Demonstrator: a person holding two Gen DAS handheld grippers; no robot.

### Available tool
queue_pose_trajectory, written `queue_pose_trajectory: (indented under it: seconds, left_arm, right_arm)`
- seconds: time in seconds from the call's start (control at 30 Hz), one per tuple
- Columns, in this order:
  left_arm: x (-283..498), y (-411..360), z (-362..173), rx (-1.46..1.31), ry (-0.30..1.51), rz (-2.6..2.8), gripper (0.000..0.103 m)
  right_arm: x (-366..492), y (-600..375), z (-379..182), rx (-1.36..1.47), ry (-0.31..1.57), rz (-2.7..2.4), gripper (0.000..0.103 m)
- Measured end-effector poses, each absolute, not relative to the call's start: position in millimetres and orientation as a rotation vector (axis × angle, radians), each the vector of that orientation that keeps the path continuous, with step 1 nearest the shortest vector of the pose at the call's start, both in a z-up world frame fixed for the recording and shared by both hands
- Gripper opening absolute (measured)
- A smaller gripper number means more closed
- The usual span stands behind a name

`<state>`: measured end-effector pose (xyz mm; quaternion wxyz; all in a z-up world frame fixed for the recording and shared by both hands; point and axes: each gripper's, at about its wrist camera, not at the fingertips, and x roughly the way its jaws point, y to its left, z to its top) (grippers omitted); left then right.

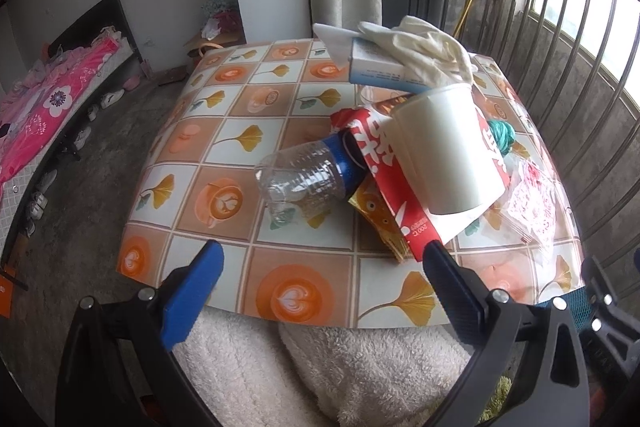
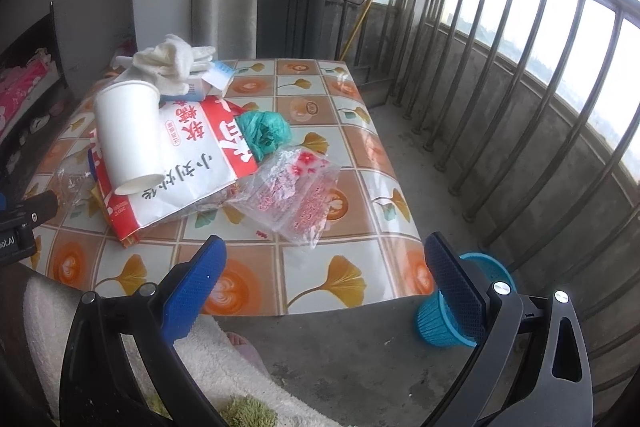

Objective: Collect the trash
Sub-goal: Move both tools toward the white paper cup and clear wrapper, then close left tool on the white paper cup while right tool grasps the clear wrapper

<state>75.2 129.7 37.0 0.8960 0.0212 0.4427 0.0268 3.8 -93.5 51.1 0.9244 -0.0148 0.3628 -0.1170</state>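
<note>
Both pairs of blue-padded fingers stand wide apart and hold nothing: the left gripper [image 1: 322,267] hangs over the near edge of the low table with the orange-and-white tiled cloth [image 1: 224,131], the right gripper [image 2: 326,263] over the same edge further right.

Going left to right across the heap, the clear crushed plastic bottle with a blue label [image 1: 304,175] lies on its side. It looks light, springy and slick, so I would pinch it across the ribbed body, where the pads can bite.

Next, the white paper cup [image 2: 130,139] lies tilted on the red-and-white printed paper bag [image 2: 192,171]. The cup should be feather-light and easy to crush; a gentle squeeze over the rim seems safest. The bag is flat and floppy, best taken by a free corner.

Behind them a white cloth glove [image 2: 172,63] is draped over a pale blue carton [image 1: 380,71].

A crumpled teal plastic bag [image 2: 264,131] and a clear crinkled wrapper with red print [image 2: 296,191] lie further right: soft and slippery, so grab a bunched fold.

Down on the floor beside the table stands the blue plastic mesh basket [image 2: 440,323], probably the bin.
</note>
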Motion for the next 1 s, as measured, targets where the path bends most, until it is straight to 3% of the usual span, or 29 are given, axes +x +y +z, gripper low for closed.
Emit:
queue_pose_trajectory:
  seconds: [0.5, 0.7, 1.0]
  left_arm:
    - [71.7, 107.1, -4.7, -0.063, 0.774, -0.147, 0.098]
    - [79.0, 111.6, 9.5, -0.241, 0.707, -0.281, 0.098]
    - [121.1, 93.0, 28.4, -0.170, 0.671, -0.227, 0.097]
  right_arm:
    - [60.8, -164.2, 25.0, -0.037, 0.727, -0.039, 0.095]
    - [90.1, -173.6, 7.4, 0.109, 0.838, 0.085, 0.084]
    - [116.5, -166.4, -16.8, 0.193, 0.928, 0.115, 0.083]
